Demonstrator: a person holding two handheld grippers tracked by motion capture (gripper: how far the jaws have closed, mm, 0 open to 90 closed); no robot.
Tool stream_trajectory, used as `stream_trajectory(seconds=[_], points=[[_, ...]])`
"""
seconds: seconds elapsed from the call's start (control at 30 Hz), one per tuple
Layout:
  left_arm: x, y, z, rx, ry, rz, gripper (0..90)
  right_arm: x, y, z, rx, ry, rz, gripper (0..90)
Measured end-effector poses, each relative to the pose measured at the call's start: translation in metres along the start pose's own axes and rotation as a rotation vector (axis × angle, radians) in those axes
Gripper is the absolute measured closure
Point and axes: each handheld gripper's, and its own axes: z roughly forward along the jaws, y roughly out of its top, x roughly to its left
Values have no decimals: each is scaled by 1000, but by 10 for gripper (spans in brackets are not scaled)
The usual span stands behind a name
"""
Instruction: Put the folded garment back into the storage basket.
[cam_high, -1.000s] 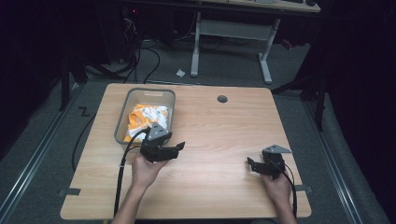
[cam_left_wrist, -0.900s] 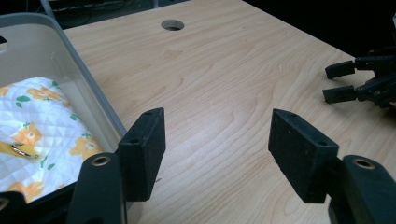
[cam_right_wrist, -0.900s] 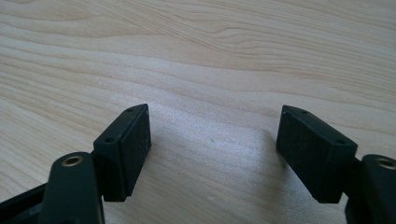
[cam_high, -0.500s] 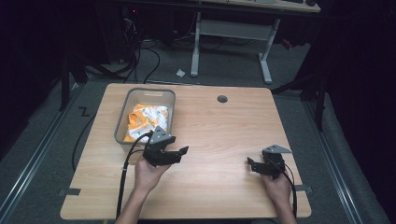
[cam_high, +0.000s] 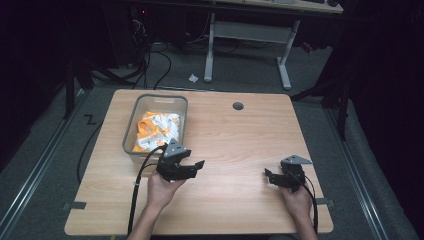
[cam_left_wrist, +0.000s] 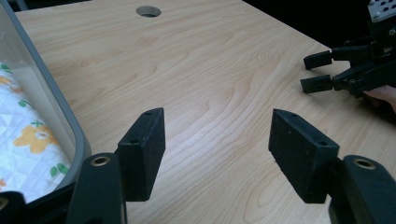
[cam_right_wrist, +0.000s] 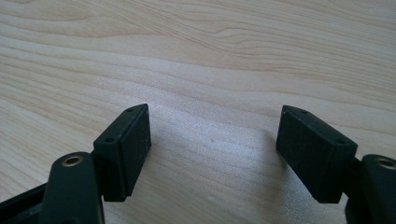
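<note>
A grey plastic bin (cam_high: 131, 129) stands on the left half of the wooden table (cam_high: 235, 140). Inside it lies a crumpled white cloth with orange flowers (cam_high: 156, 129), which also appears at the left edge of the left gripper view (cam_left_wrist: 25, 144). My left gripper (cam_high: 196, 167) hovers just in front of the bin's near right corner, open and empty, jaws pointing right. My right gripper (cam_high: 267, 176) rests low over the table near the front right, open with nothing between its jaws. From the left gripper view, the right gripper (cam_left_wrist: 322, 72) sits at the far right.
A round cable hole (cam_high: 238, 106) sits near the table's far edge. The bin's rim (cam_left_wrist: 56, 107) runs close along the left jaw of my left gripper. Cables trail from both grippers toward the front edge. A desk frame and wires stand on the floor beyond.
My left gripper has shifted a little to the right and toward the front, away from the bin's corner. The right gripper has stayed put.
</note>
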Motion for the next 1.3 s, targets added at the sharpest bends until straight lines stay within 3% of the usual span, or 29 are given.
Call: stream_trajectory(seconds=[0.67, 0.87, 1.3], points=[[-9, -15, 15, 29, -29, -14, 366, 0, 0, 0, 1, 1, -2, 266], [-10, -22, 20, 31, -58, -35, 368, 0, 0, 0, 1, 1, -1, 266], [-11, -37, 33, 83, -53, -40, 369, 0, 0, 0, 2, 1, -1, 266]])
